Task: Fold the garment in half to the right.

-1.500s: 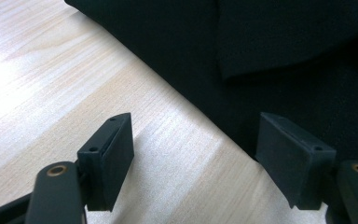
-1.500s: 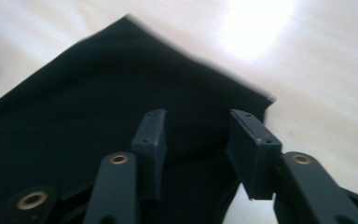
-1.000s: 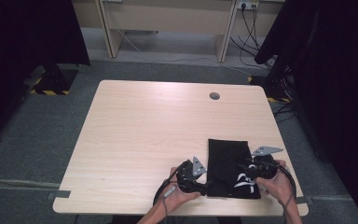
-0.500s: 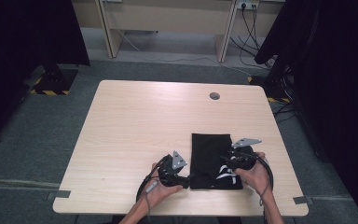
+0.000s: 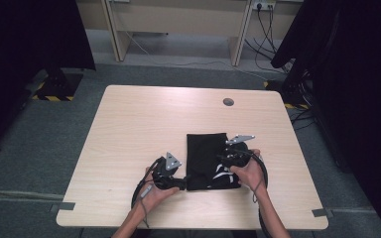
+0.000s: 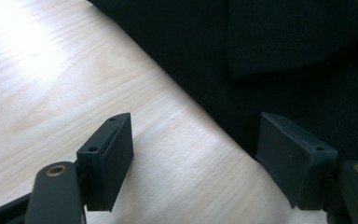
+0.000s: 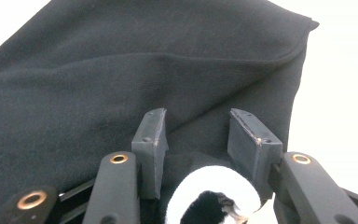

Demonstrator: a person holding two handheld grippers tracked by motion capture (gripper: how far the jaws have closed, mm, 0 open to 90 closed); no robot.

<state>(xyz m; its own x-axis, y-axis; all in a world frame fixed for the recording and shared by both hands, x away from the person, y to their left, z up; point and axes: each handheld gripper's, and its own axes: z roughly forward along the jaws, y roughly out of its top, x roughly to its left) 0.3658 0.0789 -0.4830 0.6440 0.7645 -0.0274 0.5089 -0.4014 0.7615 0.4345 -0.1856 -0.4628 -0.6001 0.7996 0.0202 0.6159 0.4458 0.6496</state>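
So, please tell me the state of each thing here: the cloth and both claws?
black cloth: folded, lying flat on the table, white print near the front edge.
left claw: open, jaws wide apart, at the cloth's left edge, holding nothing.
right claw: open, over the cloth, a white-printed fold between its jaws, not clamped.

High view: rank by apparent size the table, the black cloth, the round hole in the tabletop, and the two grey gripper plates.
1. table
2. black cloth
3. the grey plates on the left gripper and the right gripper, which look alike, so no ranking between them
4. round hole
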